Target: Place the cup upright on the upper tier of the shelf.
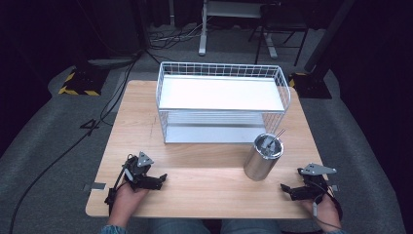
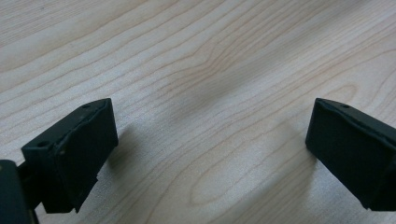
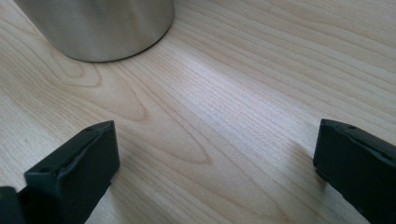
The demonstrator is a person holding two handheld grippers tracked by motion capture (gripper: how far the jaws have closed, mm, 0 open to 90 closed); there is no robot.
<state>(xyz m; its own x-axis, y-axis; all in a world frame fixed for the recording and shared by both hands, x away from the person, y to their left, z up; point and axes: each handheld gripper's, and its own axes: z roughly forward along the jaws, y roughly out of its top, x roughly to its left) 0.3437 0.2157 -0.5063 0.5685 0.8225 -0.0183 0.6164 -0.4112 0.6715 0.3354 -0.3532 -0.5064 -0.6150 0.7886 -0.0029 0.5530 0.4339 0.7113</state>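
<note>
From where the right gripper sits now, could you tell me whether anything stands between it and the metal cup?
Nothing visible does. The right gripper, jaws open, faces the metal cup across bare wooden table.

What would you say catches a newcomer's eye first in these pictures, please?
Probably the white wire rack standing at the far middle of the wooden table. Next comes the shiny steel cup in front of its right end, with an open tool at each near corner: left, right.
</note>
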